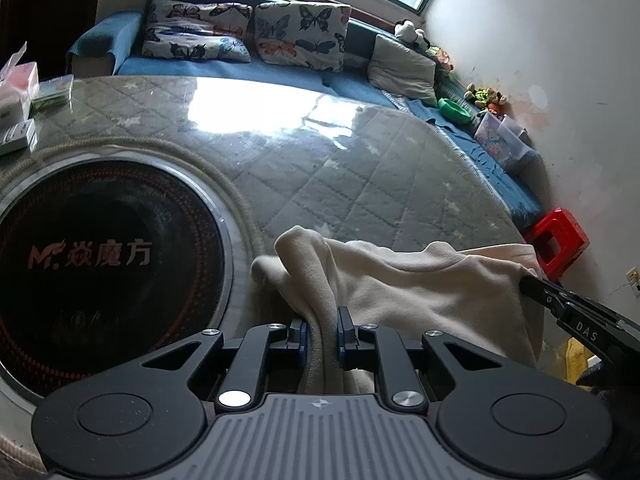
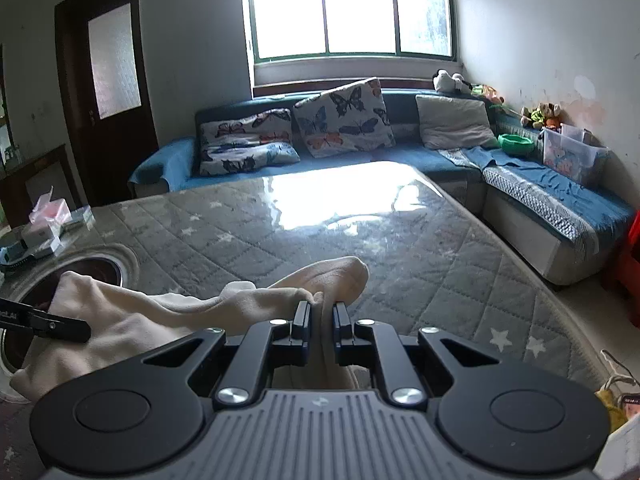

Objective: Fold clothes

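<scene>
Cream garment [image 1: 420, 280], two clamped grippers

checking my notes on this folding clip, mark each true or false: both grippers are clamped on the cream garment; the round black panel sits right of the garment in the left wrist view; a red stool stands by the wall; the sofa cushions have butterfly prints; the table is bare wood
1. Both the left gripper and the right gripper are clamped on the cream garment: true.
2. Round black panel right of the garment: false, it lies to the left.
3. Red stool by the wall: true.
4. Butterfly cushions on the sofa: true.
5. Table bare wood: false, a grey quilted cover with stars lies on it.
</scene>
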`<act>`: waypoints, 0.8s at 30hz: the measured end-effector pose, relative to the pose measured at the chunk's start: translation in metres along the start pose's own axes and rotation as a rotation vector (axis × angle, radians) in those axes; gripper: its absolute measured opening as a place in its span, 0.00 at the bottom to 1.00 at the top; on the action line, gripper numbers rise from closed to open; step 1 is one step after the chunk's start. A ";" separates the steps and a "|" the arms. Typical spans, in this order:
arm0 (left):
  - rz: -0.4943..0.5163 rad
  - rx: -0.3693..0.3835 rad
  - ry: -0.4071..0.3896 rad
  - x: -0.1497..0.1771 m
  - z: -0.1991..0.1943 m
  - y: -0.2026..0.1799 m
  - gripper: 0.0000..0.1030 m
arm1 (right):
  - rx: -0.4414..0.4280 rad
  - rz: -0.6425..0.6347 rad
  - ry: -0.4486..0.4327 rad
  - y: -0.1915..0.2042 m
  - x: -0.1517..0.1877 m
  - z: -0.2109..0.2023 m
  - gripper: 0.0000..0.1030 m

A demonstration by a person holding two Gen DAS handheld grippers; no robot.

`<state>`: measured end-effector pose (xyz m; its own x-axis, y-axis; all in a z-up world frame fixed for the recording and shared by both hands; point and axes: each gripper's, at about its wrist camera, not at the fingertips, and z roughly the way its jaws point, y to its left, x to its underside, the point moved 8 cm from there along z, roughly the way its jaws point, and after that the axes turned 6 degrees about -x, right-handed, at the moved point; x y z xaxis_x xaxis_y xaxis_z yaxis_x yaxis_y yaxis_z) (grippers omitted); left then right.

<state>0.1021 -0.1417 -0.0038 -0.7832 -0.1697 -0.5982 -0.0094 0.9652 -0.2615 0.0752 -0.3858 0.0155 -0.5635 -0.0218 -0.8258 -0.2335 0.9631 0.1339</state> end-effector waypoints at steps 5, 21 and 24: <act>-0.004 -0.011 0.026 0.006 0.006 0.007 0.15 | 0.011 -0.008 0.031 0.003 0.005 0.012 0.10; -0.012 0.000 0.054 0.024 -0.002 0.027 0.19 | 0.018 -0.061 0.142 0.013 0.035 0.028 0.11; -0.020 -0.004 0.053 0.023 -0.004 0.028 0.21 | 0.034 -0.065 0.143 0.013 0.036 0.024 0.11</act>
<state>0.0810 -0.1174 -0.0224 -0.8146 -0.1782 -0.5519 -0.0278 0.9625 -0.2698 0.0710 -0.3675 -0.0257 -0.6557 -0.1202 -0.7454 -0.2477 0.9668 0.0621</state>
